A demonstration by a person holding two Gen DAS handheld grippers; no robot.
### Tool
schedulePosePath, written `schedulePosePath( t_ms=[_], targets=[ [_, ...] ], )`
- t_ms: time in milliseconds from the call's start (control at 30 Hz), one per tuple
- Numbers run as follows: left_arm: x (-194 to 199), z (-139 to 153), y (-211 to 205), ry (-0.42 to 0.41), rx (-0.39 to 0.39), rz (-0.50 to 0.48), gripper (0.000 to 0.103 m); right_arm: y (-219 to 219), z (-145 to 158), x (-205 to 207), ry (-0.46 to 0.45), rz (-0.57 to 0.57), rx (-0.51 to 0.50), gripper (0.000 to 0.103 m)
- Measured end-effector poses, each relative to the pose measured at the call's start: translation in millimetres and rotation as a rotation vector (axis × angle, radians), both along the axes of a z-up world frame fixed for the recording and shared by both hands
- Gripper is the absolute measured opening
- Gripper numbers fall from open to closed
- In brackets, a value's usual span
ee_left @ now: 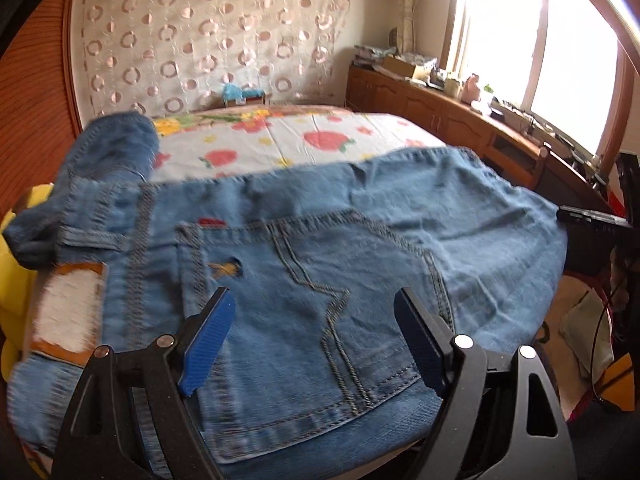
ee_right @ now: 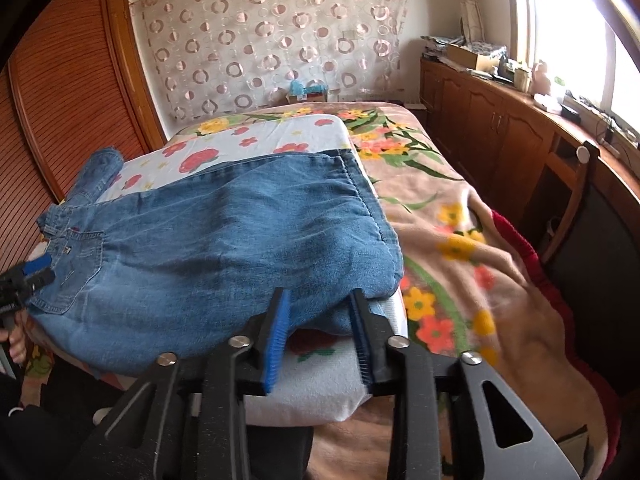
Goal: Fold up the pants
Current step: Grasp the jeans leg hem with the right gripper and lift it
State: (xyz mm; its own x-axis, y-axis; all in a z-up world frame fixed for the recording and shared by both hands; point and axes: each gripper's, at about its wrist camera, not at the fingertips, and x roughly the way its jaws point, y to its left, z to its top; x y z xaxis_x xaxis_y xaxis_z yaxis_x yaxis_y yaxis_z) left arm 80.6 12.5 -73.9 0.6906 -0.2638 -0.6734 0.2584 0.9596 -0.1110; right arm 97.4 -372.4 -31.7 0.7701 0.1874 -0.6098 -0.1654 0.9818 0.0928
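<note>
Judging by how the jeans (ee_right: 224, 240) lie, I take the fold to be partly done. They sit in a thick, doubled bundle across the strawberry-print pad (ee_right: 248, 144), which rests on the flowered blanket (ee_right: 460, 240) covering the bed. The waistband and back pocket (ee_left: 320, 300) face up at the end of the pad nearest the wooden wardrobe (ee_right: 72, 100). The folded end hangs at the pad's opposite edge, toward the blanket. One leg end (ee_left: 116, 148) is not yet tidy: it stands bunched up beyond the waistband, at the pad's far corner by the wardrobe. I reckon it needs laying flat or tucking in, and the bundle may want another fold after that.

My left gripper (ee_left: 316, 344) hovers just over the back pocket with its jaws spread wide and nothing between them. My right gripper (ee_right: 320, 328) sits at the folded end by the pad's near edge. Its jaws are partly apart, with denim lying between them, but the pads do not press on it, so I count that cloth as released.
</note>
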Motion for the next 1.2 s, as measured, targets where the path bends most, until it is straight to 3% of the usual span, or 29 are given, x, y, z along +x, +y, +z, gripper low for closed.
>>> schedulePosePath(
  t_ms=[133, 300, 500, 667, 967, 1033, 1200],
  targets=[
    [2, -15, -4, 0.047, 0.005, 0.008, 0.082, -3, -6, 11, 0.021, -0.022, -0.002, 0.04],
    [-2, -19, -6, 0.033, 0.007, 0.013, 0.082, -2, -20, 21, 0.074, -0.021, 0.002, 0.04],
    [-3, -22, -8, 0.025, 0.007, 0.019, 0.082, -12, -20, 27, 0.09, -0.049, 0.048, 0.049],
    [-2, -22, -9, 0.026, 0.005, 0.025, 0.082, -25, -18, 36, 0.096, -0.069, 0.124, 0.049],
    [1, -20, -9, 0.034, -0.006, 0.03, 0.082, -27, -16, 39, 0.09, -0.086, 0.147, 0.049],
    [2, -18, -9, 0.036, -0.01, 0.033, 0.082, -24, -14, 38, 0.075, -0.081, 0.136, 0.033],
    [-1, -10, -4, 0.028, -0.047, 0.039, 0.082, -18, -3, 33, 0.039, -0.037, 0.119, 0.011]
  ],
)
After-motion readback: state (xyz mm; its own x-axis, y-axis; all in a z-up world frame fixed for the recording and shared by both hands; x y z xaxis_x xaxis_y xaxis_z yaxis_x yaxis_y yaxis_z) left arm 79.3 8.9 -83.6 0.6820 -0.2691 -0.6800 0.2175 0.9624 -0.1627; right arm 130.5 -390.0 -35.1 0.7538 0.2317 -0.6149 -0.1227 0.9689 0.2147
